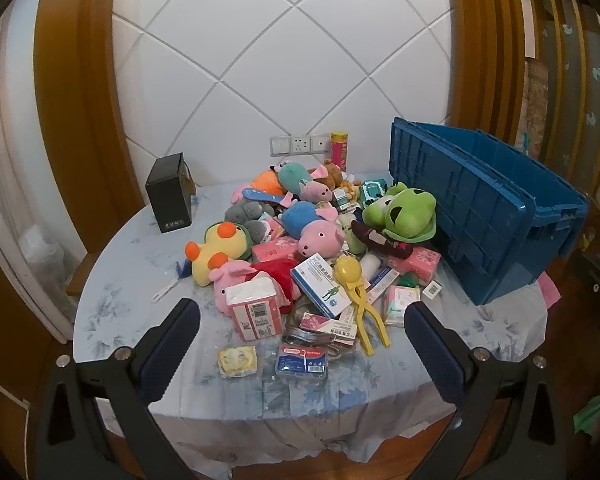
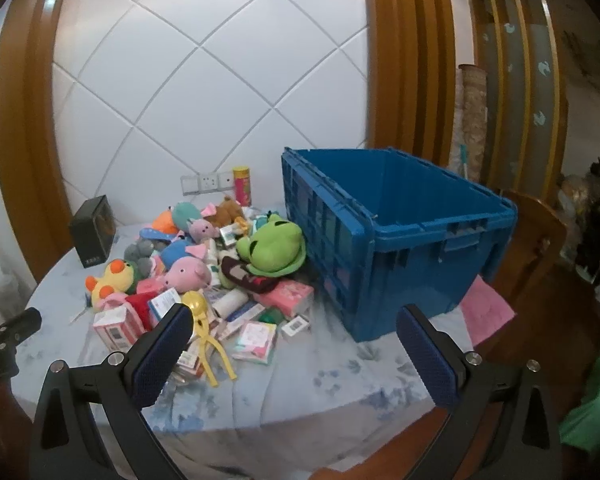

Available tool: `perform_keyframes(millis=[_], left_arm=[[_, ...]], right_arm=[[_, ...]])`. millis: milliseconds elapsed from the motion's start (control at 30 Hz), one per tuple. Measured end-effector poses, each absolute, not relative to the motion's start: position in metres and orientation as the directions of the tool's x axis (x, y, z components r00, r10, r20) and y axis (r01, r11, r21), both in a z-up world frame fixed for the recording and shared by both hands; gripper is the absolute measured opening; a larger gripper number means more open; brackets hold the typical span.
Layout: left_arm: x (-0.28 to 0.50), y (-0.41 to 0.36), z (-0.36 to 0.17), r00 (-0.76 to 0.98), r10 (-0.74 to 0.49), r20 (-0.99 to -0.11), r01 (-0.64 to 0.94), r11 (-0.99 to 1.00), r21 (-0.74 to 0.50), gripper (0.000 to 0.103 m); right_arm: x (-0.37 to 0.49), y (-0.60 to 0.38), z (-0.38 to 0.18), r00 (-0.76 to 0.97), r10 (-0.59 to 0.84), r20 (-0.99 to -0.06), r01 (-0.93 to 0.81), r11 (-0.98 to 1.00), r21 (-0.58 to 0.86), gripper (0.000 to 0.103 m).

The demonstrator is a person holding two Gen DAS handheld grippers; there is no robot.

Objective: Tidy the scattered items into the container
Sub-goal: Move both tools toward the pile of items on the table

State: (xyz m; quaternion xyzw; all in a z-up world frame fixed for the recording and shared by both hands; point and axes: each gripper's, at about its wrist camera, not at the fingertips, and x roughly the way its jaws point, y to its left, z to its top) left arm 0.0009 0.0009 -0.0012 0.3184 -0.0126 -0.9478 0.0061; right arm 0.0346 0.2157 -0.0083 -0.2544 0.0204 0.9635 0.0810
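Both tools hang wide open over the near edge of the tabletop (image 1: 140, 320), nothing between their fingers. The left tool (image 1: 302, 320) faces the heap head-on: just past its fingertips lie a blue-lidded floss-pick box (image 1: 302, 362) and a pale yellow packet (image 1: 237, 362), flat on the flowered cloth. Beside the left finger stands a wrapped tissue pack (image 1: 254, 308), and right behind it a pink pig plush (image 1: 230, 276) in red.

The yellow snowball clip (image 1: 360, 304) runs lengthwise toward the tool, ball end away, its two handles splayed toward the near edge. A white-and-blue medicine box (image 1: 320, 290) lies tilted against it, long side slanting down to the right. Farther back: a yellow duck plush (image 1: 216, 250), a pig head plush (image 1: 322, 238), a green frog plush (image 1: 410, 214) with its face toward the crate, and a pink tube (image 1: 340, 150) upright by the wall sockets. A black box (image 1: 170, 198) stands apart on the left.

The right tool (image 2: 296, 330) hovers nearer the blue crate (image 2: 400, 256), which sits right of the heap, its long axis running away toward the wall. The frog plush leans at its left wall. The crate's open top shows bare blue inner walls; its floor is hidden from view.
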Motion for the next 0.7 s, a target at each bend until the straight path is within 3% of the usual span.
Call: perform_keyframes(millis=[700], left_arm=[[-0.013, -0.009, -0.025, -0.785, -0.023, -0.618, 0.031, -1.000, -0.003, 0.103]], right_arm=[[0.036, 0.230, -0.014, -0.852, 0.148, -0.502, -0.168, -0.986, -0.007, 0.103]])
